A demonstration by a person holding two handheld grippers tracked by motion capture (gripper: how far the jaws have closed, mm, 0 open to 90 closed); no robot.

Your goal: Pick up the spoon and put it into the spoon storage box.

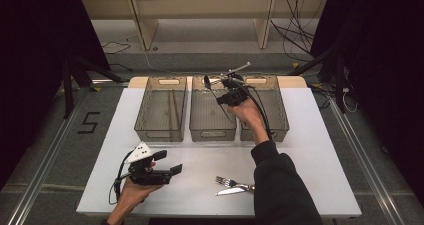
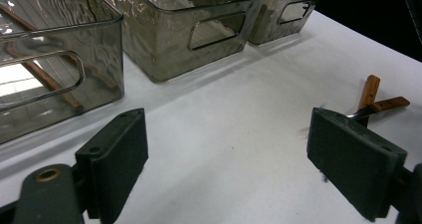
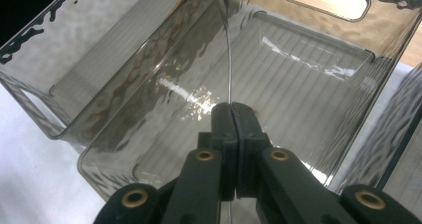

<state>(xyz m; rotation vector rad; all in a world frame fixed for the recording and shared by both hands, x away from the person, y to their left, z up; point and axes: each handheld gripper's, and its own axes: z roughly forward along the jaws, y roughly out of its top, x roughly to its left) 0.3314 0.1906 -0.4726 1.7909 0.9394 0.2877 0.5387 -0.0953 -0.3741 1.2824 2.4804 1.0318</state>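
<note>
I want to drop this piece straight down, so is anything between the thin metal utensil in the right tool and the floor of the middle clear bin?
Nothing visible: the right tool pinches the thin metal utensil above the middle clear plastic bin, whose ribbed floor below looks bare.

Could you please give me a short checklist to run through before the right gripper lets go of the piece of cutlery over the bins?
1. Grip: right gripper has its jaws shut on the thin metal utensil. Ok.
2. Position: the utensil hangs over the middle bin. Ok.
3. Which piece of cutlery it is: seen edge on, cannot tell.
4. Landing spot: the middle bin's floor looks bare; the chopsticks lie in the left bin. Ok.
5. Left gripper: open, low over the table, apart from the bins. Ok.
6. Remaining items: fork and knife lie on the table near the front edge. Ok.
</note>
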